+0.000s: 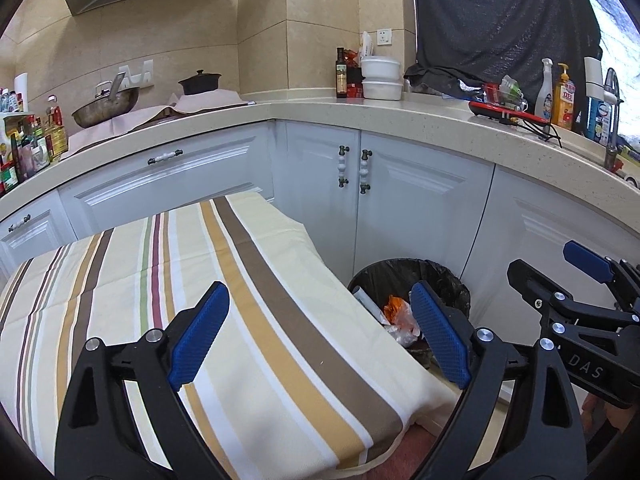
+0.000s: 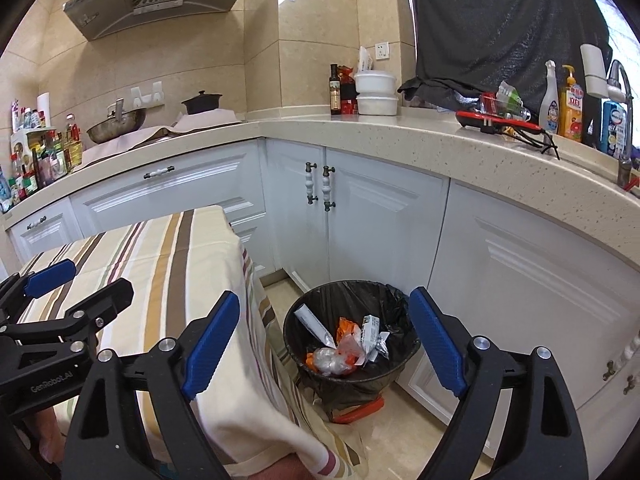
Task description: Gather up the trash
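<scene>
Tongs [image 1: 320,336] over striped tablecloth [image 1: 120,280]; kitchen

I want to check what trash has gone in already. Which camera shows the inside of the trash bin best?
The right wrist view: the trash bin is seen from above, with a white tube, orange wrappers and a clear bag. In the left wrist view the striped tablecloth and a left gripper finger hide much of it.

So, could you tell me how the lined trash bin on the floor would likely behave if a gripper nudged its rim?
The trash bin probably slides or tips easily: it holds only a few wrappers, so it looks light. Its black liner looks thin and loose, so it would likely crumple or slip rather than resist. The smooth tiled floor would probably offer little grip.
</scene>
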The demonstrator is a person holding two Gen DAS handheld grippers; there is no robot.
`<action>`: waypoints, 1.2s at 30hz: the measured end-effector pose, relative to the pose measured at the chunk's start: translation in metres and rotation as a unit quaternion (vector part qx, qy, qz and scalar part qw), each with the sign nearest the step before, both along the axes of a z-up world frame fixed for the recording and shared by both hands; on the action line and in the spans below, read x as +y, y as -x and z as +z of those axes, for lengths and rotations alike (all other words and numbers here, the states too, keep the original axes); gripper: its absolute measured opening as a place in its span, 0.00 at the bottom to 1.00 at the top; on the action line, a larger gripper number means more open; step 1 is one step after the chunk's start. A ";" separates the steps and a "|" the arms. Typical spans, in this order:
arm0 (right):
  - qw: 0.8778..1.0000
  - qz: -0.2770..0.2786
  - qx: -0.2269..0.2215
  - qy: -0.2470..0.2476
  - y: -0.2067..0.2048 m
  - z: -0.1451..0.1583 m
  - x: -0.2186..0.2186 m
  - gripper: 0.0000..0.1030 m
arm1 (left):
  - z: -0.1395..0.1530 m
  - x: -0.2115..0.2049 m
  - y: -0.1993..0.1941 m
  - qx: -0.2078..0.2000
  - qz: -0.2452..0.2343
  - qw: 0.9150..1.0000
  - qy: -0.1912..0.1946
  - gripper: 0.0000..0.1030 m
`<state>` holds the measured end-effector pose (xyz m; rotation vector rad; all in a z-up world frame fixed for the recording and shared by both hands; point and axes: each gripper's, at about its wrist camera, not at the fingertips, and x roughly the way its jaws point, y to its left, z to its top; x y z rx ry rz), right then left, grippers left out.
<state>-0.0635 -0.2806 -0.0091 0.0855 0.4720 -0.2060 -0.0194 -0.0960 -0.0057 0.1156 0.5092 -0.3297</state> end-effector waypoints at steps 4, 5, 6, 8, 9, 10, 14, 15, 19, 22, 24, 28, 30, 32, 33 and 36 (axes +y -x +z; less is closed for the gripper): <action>1.000 0.005 -0.004 0.008 0.010 0.006 0.009 0.82 | 0.003 0.008 0.010 -0.006 0.002 1.000 0.003 0.87; 1.000 0.006 -0.005 0.011 0.012 0.007 0.011 0.82 | 0.004 0.009 0.011 -0.007 0.001 1.000 0.004 0.87; 1.000 0.006 -0.007 0.013 0.015 0.008 0.013 0.82 | 0.005 0.010 0.013 -0.009 0.002 1.000 0.005 0.88; 1.000 0.007 -0.010 0.015 0.020 0.011 0.016 0.82 | 0.007 0.013 0.016 -0.010 0.003 1.000 0.009 0.88; 1.000 0.007 -0.012 0.016 0.022 0.012 0.018 0.82 | 0.008 0.014 0.017 -0.011 0.003 1.000 0.010 0.88; 1.000 0.007 -0.013 0.017 0.024 0.013 0.018 0.82 | 0.009 0.015 0.019 -0.013 0.003 1.000 0.011 0.88; 1.000 0.005 -0.019 0.023 0.031 0.017 0.022 0.82 | 0.012 0.018 0.023 -0.016 0.003 1.000 0.014 0.88; 1.000 0.004 -0.019 0.024 0.032 0.018 0.022 0.82 | 0.013 0.018 0.024 -0.017 0.003 1.000 0.015 0.88; 0.999 0.001 -0.019 0.028 0.036 0.019 0.024 0.82 | 0.015 0.019 0.028 -0.019 -0.001 1.000 0.017 0.88; 0.999 0.000 -0.019 0.029 0.037 0.019 0.024 0.82 | 0.016 0.020 0.030 -0.019 -0.002 1.000 0.018 0.88; 0.999 -0.001 -0.019 0.031 0.039 0.019 0.025 0.82 | 0.016 0.020 0.031 -0.020 -0.002 1.000 0.020 0.88; 0.999 -0.002 -0.021 0.032 0.039 0.020 0.026 0.82 | 0.017 0.019 0.032 -0.019 -0.001 1.000 0.022 0.88; 0.999 -0.002 -0.021 0.032 0.039 0.020 0.025 0.82 | 0.017 0.019 0.032 -0.018 -0.001 1.000 0.022 0.88; 0.999 -0.002 -0.022 0.033 0.039 0.021 0.025 0.82 | 0.017 0.019 0.032 -0.019 0.000 1.000 0.022 0.88; 0.999 -0.002 -0.022 0.033 0.039 0.021 0.026 0.82 | 0.017 0.020 0.032 -0.018 0.000 1.000 0.023 0.88; 0.999 -0.001 -0.023 0.032 0.040 0.021 0.025 0.82 | 0.017 0.019 0.032 -0.019 0.000 1.000 0.024 0.88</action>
